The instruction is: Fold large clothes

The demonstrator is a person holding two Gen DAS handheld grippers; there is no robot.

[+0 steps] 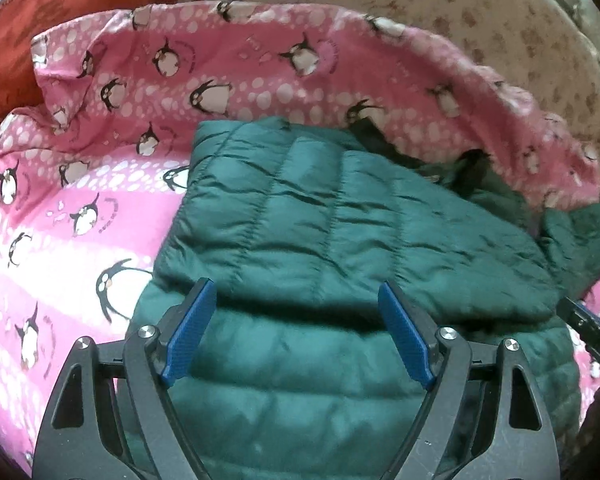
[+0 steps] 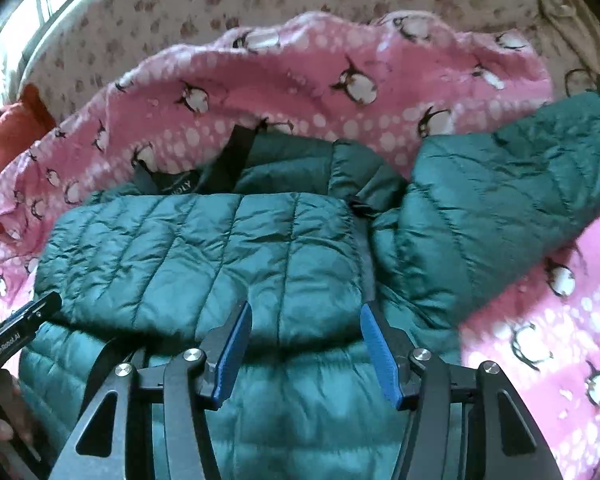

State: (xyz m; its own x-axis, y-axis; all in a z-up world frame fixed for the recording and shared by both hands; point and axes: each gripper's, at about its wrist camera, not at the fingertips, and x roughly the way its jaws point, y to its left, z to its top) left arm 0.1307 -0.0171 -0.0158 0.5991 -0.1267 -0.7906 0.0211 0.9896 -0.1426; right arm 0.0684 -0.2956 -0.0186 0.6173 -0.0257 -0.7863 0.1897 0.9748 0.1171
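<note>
A dark green quilted puffer jacket (image 1: 340,220) lies on a pink penguin blanket (image 1: 60,216). One side is folded over its body, and the fold edge runs across just ahead of both grippers. My left gripper (image 1: 296,292) hovers over that fold, jaws wide open, with nothing pinched. My right gripper (image 2: 306,312) stands over the same jacket (image 2: 204,248), pads apart and not pressing on the fabric. A sleeve (image 2: 500,200) stretches out to the right. The dark collar lining with a label (image 2: 176,186) shows at the far side. Each gripper's body shows at the edge of the other's view.
A cream paw-print sheet (image 1: 420,8) covers the bed beyond the blanket. A red cushion (image 1: 60,20) sits at the far left. A metal rail (image 2: 60,12) curves along the far left edge. A hand (image 2: 0,420) holds the left gripper.
</note>
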